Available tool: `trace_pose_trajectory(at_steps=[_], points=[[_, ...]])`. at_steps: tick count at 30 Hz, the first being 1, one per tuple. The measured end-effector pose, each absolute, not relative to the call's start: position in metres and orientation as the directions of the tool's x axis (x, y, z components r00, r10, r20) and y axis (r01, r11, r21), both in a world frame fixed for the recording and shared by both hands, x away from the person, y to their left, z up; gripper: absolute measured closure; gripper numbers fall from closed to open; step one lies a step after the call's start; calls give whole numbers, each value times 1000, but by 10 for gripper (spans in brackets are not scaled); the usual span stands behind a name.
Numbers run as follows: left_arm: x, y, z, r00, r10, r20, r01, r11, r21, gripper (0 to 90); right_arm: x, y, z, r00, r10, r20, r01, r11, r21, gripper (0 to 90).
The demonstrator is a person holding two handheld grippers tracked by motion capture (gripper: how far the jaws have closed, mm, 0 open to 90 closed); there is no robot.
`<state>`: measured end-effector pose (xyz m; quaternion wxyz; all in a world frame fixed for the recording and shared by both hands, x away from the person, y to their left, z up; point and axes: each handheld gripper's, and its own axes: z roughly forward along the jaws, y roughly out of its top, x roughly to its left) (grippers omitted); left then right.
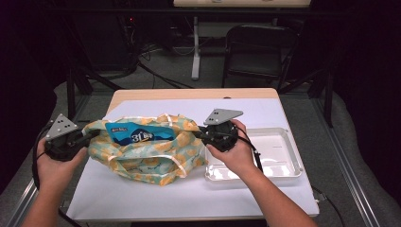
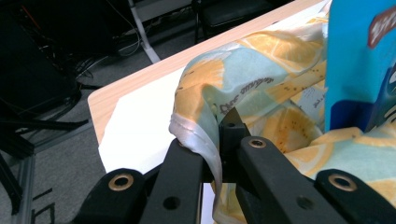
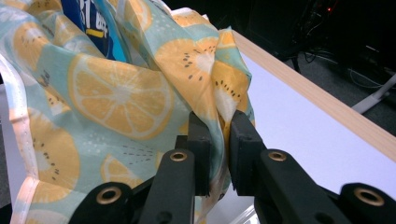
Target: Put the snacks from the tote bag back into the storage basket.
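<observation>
A fabric bag [image 1: 146, 153] printed with orange slices lies on the white mat, and a blue snack packet [image 1: 139, 133] pokes out of its mouth. My left gripper [image 1: 93, 135] is shut on the bag's left rim; in the left gripper view the white hem [image 2: 198, 147] is pinched between the jaws, with the blue packet [image 2: 359, 65] at the right. My right gripper [image 1: 197, 134] is shut on the bag's right edge; in the right gripper view a fold of the fabric [image 3: 219, 112] runs down between the two pads. Both hands hold the bag's mouth stretched sideways.
A clear plastic tray [image 1: 283, 161] sits on the mat to the right of the bag, under my right hand. The wooden table edge [image 1: 189, 93] runs along the back. A black chair [image 1: 255, 52] and cables stand beyond the table.
</observation>
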<state>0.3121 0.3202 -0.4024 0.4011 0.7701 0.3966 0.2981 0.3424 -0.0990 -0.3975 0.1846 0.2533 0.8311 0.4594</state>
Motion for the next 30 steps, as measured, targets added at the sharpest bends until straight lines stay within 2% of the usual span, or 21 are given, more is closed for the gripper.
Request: trace_pose_trajectory(at_steps=[30], points=[[320,328,-450,481,876,43,445,-286,849,897,352,-82,-441,-807,589,-40,310,480,820,889]])
